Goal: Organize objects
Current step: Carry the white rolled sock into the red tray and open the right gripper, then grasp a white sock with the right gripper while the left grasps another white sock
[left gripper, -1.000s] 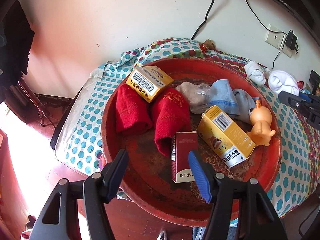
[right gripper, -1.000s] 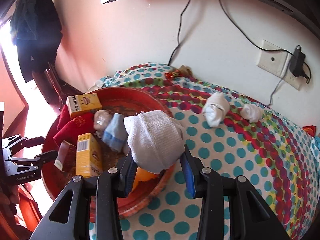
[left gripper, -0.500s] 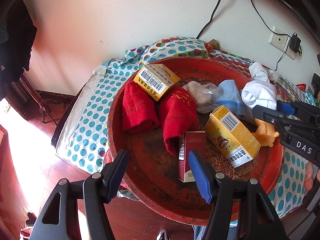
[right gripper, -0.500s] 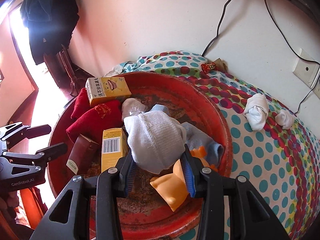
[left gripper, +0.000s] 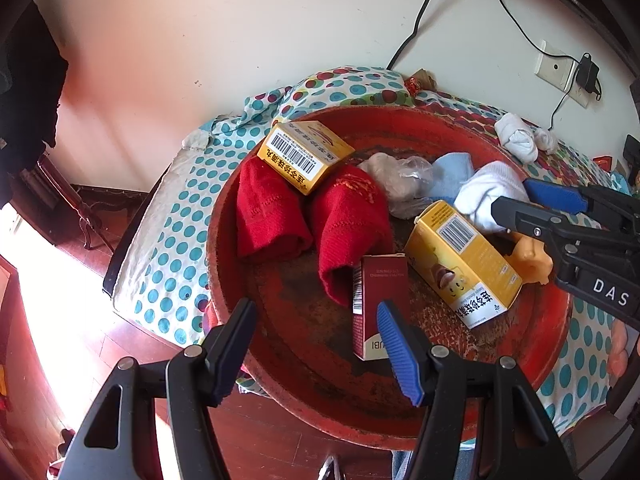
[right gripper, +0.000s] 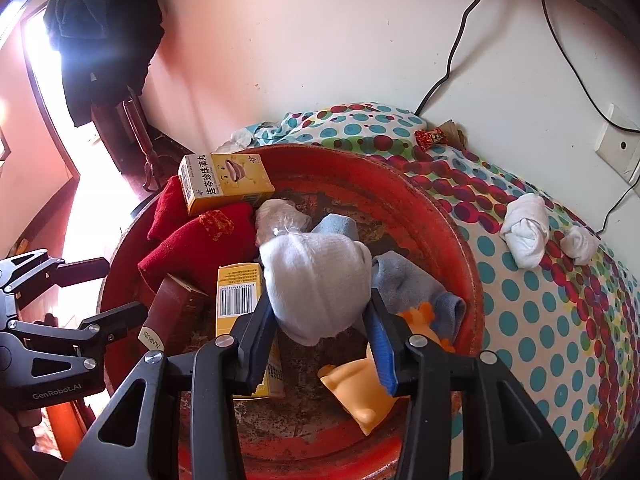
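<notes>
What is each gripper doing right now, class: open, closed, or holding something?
Left gripper: open, holding nothing, above the red basin.
Right gripper: jaws have just been opening, white sock between them, pads touching it.

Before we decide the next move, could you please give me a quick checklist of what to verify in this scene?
1. White sock inside the red basin's rim: ok.
2. Sock released: not ok. The right hand-held gripper has just been opening its jaws, but the sock sits between them and both pads touch it.
3. Sock resting on the pile below: cannot tell.
4. Left hand-held gripper out of the way: ok. It is open, empty and at the near rim.
5. Everything collected: not ok. Two rolled white socks lie on the dotted cloth outside the basin.
</notes>
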